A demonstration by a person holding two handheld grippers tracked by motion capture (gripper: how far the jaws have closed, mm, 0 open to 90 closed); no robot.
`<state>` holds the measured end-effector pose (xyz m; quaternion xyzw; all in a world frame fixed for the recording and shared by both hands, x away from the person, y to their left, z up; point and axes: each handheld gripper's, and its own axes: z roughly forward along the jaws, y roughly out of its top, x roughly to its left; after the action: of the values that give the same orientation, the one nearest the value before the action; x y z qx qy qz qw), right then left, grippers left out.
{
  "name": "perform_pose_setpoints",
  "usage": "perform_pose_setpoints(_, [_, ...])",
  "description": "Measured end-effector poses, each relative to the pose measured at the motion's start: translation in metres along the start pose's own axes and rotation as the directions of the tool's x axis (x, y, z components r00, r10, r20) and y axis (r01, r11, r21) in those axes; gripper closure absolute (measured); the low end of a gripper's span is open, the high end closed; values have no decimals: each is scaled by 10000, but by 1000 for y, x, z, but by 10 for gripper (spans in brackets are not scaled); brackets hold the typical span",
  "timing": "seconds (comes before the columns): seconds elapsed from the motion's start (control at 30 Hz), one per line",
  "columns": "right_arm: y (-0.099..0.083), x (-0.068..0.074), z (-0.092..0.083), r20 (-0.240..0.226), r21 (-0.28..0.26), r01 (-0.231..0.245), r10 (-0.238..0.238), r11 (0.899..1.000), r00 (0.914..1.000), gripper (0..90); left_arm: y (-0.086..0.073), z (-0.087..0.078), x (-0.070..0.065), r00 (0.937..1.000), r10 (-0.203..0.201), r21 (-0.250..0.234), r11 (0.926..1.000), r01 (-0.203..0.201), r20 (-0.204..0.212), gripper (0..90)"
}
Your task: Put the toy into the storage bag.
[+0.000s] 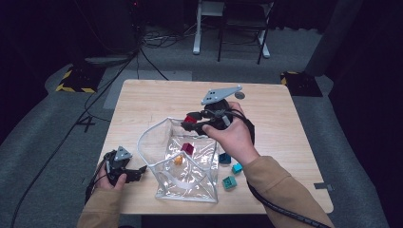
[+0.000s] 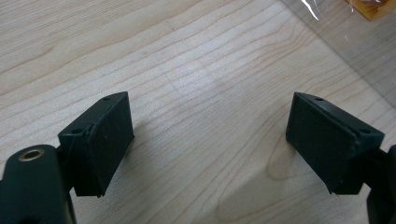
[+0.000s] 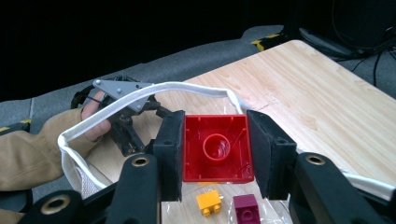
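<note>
My right gripper point(image 1: 192, 122) hangs over the far rim of a clear plastic bag point(image 1: 152, 133), shut on a red brick point(image 1: 190, 119). In the right gripper view the red brick point(image 3: 217, 147) shows its hollow underside between the pads of the right gripper point(image 3: 215, 140), above the bag's white rim point(image 3: 140, 93). Inside the bag lie an orange brick point(image 3: 208, 203) and a magenta brick point(image 3: 246, 207). My left gripper point(image 1: 135, 173) rests at the table's front left, beside the bag. The left gripper point(image 2: 210, 135) is open over bare wood.
Three teal bricks point(image 1: 224, 158) point(image 1: 237, 167) point(image 1: 230, 182) lie on the table point(image 1: 285, 123) just right of the bag. A small grey disc point(image 1: 240, 95) sits near the far edge. Cables and desk legs are on the floor beyond.
</note>
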<state>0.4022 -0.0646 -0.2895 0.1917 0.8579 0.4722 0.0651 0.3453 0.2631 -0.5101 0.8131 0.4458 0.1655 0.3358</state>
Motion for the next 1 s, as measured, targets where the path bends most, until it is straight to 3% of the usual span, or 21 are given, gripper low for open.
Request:
perform_pose_setpoints(0.57, [-24,5,32,-413,1234,-133,186,9923,9990,591,0,0,0,10000,31,23,10000,-31,2,153])
perform_pose_setpoints(0.8, [-27,8,36,-550,1569,-69,158,9876,9984,583,0,0,0,10000,34,25,10000,-34,2,153])
perform_pose_setpoints(0.9, [-27,10,35,-528,1506,-123,205,9885,9984,445,0,0,0,10000,30,23,10000,-30,1,153])
perform_pose_setpoints(1.0, [-26,11,30,-359,1286,-131,179,9916,9992,388,0,0,0,10000,33,25,10000,-33,-8,152])
